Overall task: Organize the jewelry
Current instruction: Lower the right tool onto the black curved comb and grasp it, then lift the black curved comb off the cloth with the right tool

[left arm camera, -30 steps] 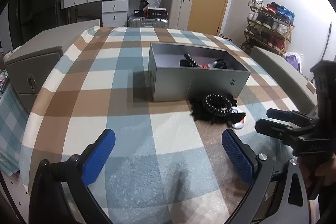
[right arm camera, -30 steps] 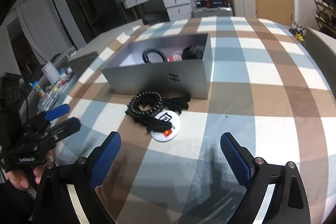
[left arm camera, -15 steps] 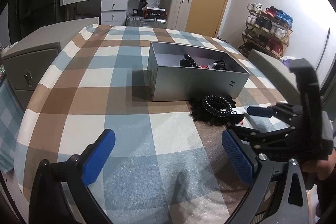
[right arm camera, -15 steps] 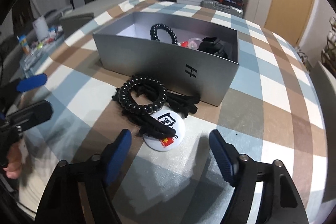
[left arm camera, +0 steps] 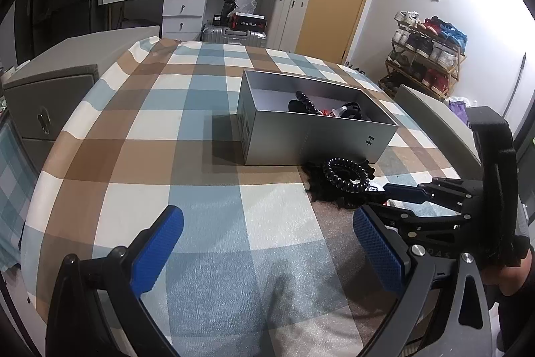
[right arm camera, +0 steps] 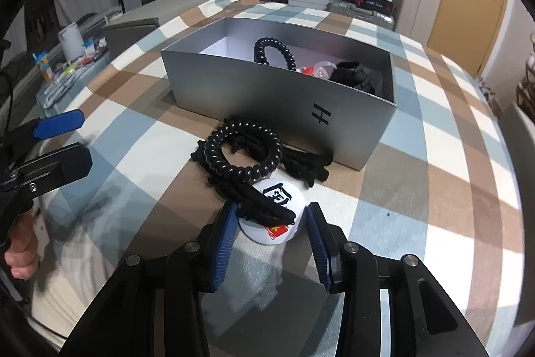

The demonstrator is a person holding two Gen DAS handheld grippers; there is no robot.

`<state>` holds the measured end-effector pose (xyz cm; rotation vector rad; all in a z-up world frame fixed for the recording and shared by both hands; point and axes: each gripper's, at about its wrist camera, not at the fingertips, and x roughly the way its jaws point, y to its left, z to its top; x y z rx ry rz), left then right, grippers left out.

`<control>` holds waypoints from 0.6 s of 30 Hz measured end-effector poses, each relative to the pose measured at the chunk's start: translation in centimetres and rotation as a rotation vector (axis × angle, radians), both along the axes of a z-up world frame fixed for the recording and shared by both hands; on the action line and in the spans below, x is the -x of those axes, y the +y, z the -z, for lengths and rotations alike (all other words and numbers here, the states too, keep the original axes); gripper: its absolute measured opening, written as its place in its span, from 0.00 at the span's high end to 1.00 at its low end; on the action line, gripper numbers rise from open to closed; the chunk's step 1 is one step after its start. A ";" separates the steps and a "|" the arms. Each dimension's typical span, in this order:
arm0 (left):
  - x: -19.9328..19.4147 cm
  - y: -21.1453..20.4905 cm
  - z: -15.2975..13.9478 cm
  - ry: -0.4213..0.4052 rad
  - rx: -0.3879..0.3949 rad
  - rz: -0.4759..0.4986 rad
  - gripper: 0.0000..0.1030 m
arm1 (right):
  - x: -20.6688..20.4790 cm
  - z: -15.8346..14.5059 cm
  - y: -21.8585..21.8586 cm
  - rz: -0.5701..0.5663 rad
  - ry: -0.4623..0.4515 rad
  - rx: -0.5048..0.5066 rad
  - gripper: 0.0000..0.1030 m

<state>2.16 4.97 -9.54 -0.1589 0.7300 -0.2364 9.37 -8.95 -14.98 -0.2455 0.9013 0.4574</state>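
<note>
My two grippers, left (left arm camera: 267,251) and right (right arm camera: 271,231): black angular frames, silver screws, blue cross-hatched pads (left arm camera: 378,251). Bare fingers (right arm camera: 20,251) wrap one handle; perhaps a dark sleeve behind.

The left gripper (left arm camera: 267,251) fills the lower part of its own view, its blue-padded jaws spread wide apart. The right gripper (right arm camera: 272,231) sits at the lower centre of its view, its jaws drawn in to a narrow gap, pads (right arm camera: 317,243) angled inward.
</note>
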 end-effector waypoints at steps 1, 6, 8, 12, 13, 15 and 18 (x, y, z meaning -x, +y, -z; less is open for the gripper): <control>0.1 0.0 -0.1 -0.002 -0.003 -0.001 0.04 | 0.0 -0.1 -0.3 0.005 0.004 -0.016 0.65; 0.1 -0.3 -0.3 -0.004 -0.007 0.001 0.04 | 0.2 -0.6 -1.9 0.034 0.029 -0.067 0.69; 0.2 -0.6 -0.3 -0.005 -0.011 0.007 0.04 | 0.6 -0.5 -2.2 0.027 0.033 -0.063 0.69; 0.2 -1.1 -0.5 -0.007 -0.020 0.018 0.04 | 1.6 -0.5 -2.7 0.010 0.034 -0.063 0.69; 0.2 -1.2 -0.6 -0.008 -0.023 0.022 0.04 | 1.8 -0.5 -2.8 0.006 0.033 -0.061 0.69; 0.2 -1.4 -0.7 -0.009 -0.031 0.028 0.04 | 2.2 -0.6 -3.1 -0.004 0.032 -0.066 0.69; 0.1 -1.8 -0.7 -0.008 -0.041 0.039 0.04 | 2.9 -0.9 -3.5 -0.025 0.031 -0.086 0.69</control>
